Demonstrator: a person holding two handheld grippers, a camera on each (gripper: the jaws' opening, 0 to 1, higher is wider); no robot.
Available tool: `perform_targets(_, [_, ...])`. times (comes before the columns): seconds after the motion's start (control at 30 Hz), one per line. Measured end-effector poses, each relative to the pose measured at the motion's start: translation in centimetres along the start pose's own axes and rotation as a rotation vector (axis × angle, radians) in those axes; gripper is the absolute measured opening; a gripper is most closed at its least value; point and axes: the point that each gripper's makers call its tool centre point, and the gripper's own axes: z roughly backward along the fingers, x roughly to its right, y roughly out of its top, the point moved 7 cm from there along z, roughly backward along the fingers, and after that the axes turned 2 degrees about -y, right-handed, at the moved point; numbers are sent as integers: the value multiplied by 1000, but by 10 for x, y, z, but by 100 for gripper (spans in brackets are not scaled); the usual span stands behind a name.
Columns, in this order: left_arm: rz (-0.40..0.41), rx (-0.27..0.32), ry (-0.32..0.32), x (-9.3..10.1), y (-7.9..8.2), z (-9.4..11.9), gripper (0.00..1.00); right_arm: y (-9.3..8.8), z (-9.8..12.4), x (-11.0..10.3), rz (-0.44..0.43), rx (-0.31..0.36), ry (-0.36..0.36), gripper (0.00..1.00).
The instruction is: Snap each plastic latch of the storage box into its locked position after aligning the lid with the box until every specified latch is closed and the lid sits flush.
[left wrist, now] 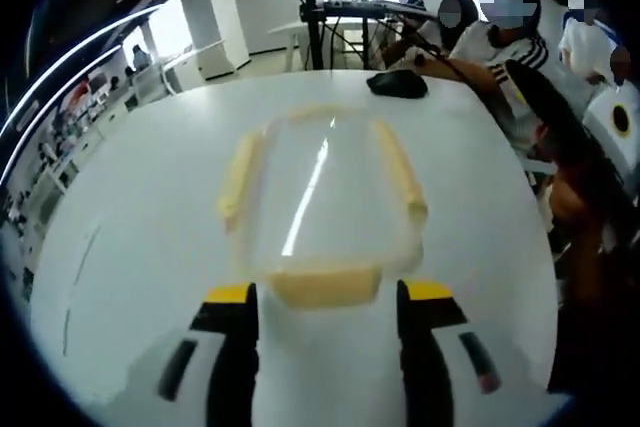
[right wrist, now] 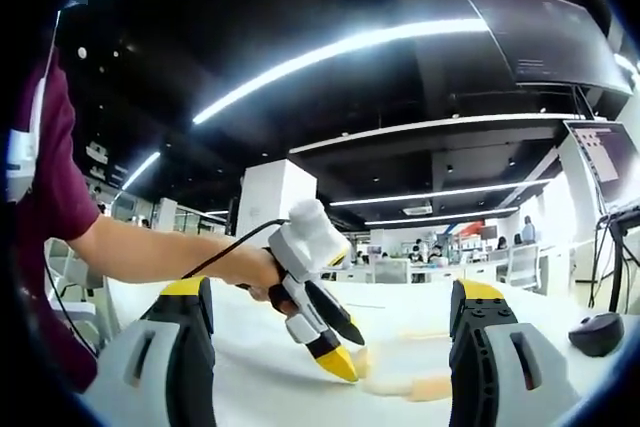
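Observation:
A clear storage box [left wrist: 322,192] with its lid on lies on the white table [left wrist: 140,247]. Pale yellow latches run along its sides, and the near latch [left wrist: 325,285] lies between the yellow tips of my left gripper [left wrist: 328,293], which is open around it. In the right gripper view, the left gripper [right wrist: 338,361], held by a person's hand, points down at the box's yellow latch [right wrist: 405,383]. My right gripper [right wrist: 332,292] is open and empty, held up well back from the box.
A black mouse [left wrist: 397,83] lies on the far side of the table beyond the box, also visible as the mouse [right wrist: 598,333] at the right. Seated people [left wrist: 505,42] are close to the table's far right edge. A monitor on a stand [right wrist: 605,162] rises at the right.

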Motion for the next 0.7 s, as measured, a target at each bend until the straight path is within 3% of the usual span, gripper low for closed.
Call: perform_targets(0.7, [18, -24, -13, -5, 3, -8, 46, -3, 0, 3, 3, -13, -6, 100])
